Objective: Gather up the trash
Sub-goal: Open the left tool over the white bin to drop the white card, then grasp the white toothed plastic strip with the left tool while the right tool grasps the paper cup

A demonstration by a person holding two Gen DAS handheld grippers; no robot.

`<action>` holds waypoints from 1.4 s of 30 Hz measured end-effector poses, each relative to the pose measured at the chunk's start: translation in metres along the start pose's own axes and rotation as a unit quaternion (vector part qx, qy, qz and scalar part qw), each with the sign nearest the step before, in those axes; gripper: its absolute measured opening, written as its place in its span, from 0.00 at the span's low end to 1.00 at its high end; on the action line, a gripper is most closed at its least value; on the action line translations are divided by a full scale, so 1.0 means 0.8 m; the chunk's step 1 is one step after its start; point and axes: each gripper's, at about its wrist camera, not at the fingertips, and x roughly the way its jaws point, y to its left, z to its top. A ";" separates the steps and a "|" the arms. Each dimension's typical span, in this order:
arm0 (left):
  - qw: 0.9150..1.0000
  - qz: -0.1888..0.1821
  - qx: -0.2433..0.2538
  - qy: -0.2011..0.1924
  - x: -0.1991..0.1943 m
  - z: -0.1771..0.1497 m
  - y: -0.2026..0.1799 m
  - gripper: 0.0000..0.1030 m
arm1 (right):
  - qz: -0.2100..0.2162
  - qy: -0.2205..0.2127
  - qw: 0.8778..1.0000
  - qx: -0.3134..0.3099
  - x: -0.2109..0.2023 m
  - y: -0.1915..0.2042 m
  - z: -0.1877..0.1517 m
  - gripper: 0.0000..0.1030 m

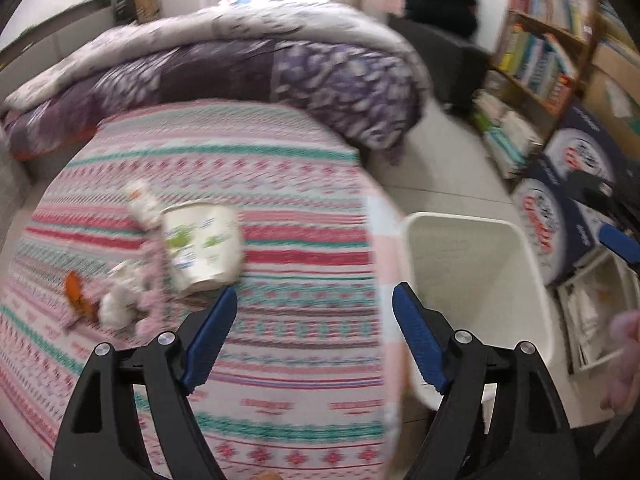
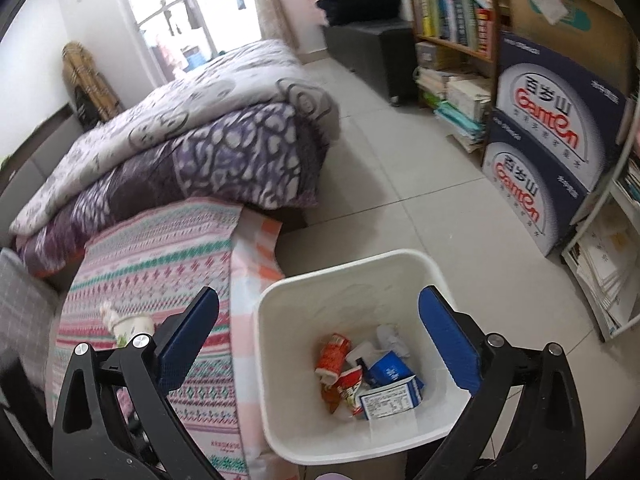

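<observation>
A paper cup (image 1: 204, 246) lies on its side on the striped bed sheet (image 1: 288, 320), with a small white bottle (image 1: 142, 202), crumpled tissue (image 1: 118, 306) and an orange scrap (image 1: 74, 292) beside it. My left gripper (image 1: 314, 320) is open and empty, just right of the cup. The white bin (image 2: 280, 360) stands on the floor by the bed; it holds a red wrapper (image 2: 334, 356), a blue carton (image 2: 394, 384) and crumpled paper (image 2: 390, 336). My right gripper (image 2: 320, 320) is open and empty above the bin. The bin also shows in the left wrist view (image 1: 480, 280).
A folded purple quilt (image 2: 192, 152) lies at the head of the bed. Blue cartons (image 2: 548, 152) are stacked on the right, beside a bookshelf (image 2: 452, 12) and a rack of papers (image 2: 608, 272). Tiled floor (image 2: 420, 184) runs between bed and shelves.
</observation>
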 end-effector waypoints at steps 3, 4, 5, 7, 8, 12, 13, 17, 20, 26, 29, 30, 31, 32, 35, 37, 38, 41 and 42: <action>0.999 0.033 -0.024 0.022 0.011 -0.001 0.035 0.76 | 0.007 0.009 1.000 -0.018 0.004 0.019 -0.005 0.93; 0.998 0.045 -0.032 0.031 0.015 -0.002 0.046 0.76 | 0.009 0.011 1.000 -0.023 0.005 0.024 -0.006 0.93; 0.997 0.054 -0.039 0.039 0.020 -0.003 0.055 0.76 | 0.011 0.014 0.999 -0.028 0.007 0.030 -0.007 0.93; 0.994 0.072 -0.054 0.062 0.030 -0.008 0.077 0.76 | 0.015 0.020 0.999 -0.034 0.009 0.038 -0.010 0.93; 0.993 0.079 -0.061 0.070 0.034 -0.010 0.087 0.76 | 0.016 0.021 0.999 -0.035 0.010 0.041 -0.010 0.93; 0.985 0.103 -0.086 0.109 0.059 -0.020 0.125 0.76 | 0.021 0.030 0.998 -0.045 0.015 0.054 -0.014 0.93; 0.983 0.105 -0.093 0.117 0.065 -0.022 0.133 0.76 | 0.021 0.032 0.998 -0.048 0.017 0.058 -0.015 0.93; 0.979 0.083 -0.119 0.146 0.086 -0.031 0.155 0.62 | 0.022 0.043 0.997 -0.059 0.025 0.070 -0.019 0.93; 0.981 0.084 -0.109 0.140 0.087 -0.033 0.156 0.49 | 0.028 0.055 0.996 -0.062 0.031 0.080 -0.022 0.93; 0.985 0.054 -0.102 0.131 0.064 -0.036 0.158 0.11 | 0.040 0.065 0.994 -0.073 0.039 0.104 -0.028 0.93; 0.988 0.037 -0.106 0.108 0.038 -0.033 0.166 0.11 | 0.049 0.072 0.993 -0.077 0.044 0.121 -0.034 0.93; 0.989 0.029 -0.109 0.093 0.021 -0.031 0.172 0.11 | 0.052 0.074 0.993 -0.079 0.046 0.128 -0.036 0.93; 0.990 0.024 -0.112 0.085 0.011 -0.030 0.176 0.11 | 0.054 0.075 0.992 -0.082 0.047 0.134 -0.038 0.93; 0.990 0.017 -0.118 0.072 -0.005 -0.029 0.183 0.11 | 0.057 0.078 0.992 -0.086 0.049 0.142 -0.041 0.93; 0.990 0.006 -0.137 0.043 -0.039 -0.026 0.204 0.11 | 0.064 0.086 0.989 -0.098 0.056 0.165 -0.052 0.93; 0.987 -0.002 -0.159 0.020 -0.069 -0.024 0.223 0.11 | 0.072 0.095 0.987 -0.108 0.063 0.184 -0.061 0.93; 0.985 -0.004 -0.172 0.007 -0.085 -0.025 0.237 0.11 | 0.075 0.099 0.986 -0.113 0.067 0.192 -0.065 0.93; 0.981 -0.001 -0.194 -0.017 -0.109 -0.019 0.264 0.11 | 0.083 0.111 0.982 -0.128 0.079 0.219 -0.079 0.93; 0.978 0.000 -0.205 -0.026 -0.121 -0.021 0.276 0.11 | 0.084 0.112 0.981 -0.133 0.083 0.228 -0.084 0.93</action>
